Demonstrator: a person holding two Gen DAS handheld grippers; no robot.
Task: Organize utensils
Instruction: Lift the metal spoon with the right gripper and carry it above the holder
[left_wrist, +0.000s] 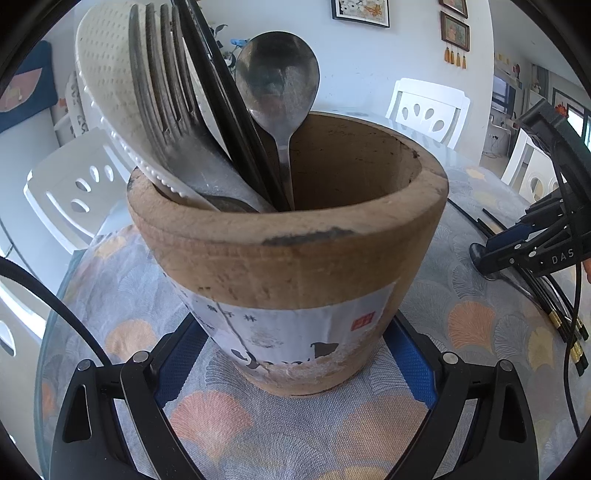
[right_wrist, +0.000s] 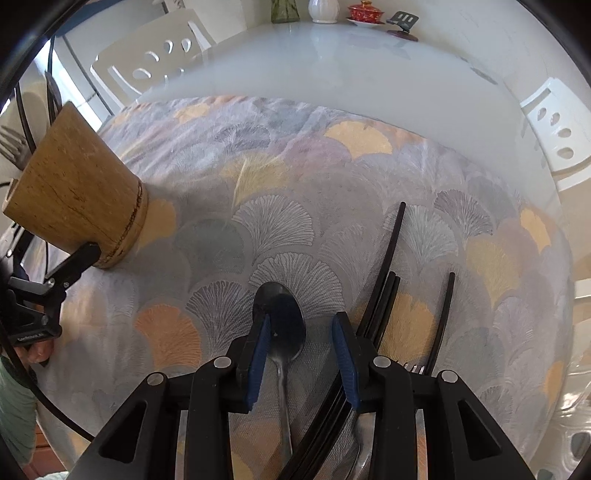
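Utensils (left_wrist: 177, 110) fill the worn wooden holder (left_wrist: 291, 258) clamped in left jaws; right jaws straddle a spoon (right_wrist: 282, 325).

One holder (left_wrist: 288, 251) carries one rice paddle (left_wrist: 107, 85), one fork (left_wrist: 166, 99), one spoon (left_wrist: 277, 81) and some chopsticks (left_wrist: 218, 96), number unclear. The cloth (right_wrist: 280, 177) bears one spoon (right_wrist: 284, 325), four visible chopsticks (right_wrist: 391, 251) and one fork (right_wrist: 412, 368).
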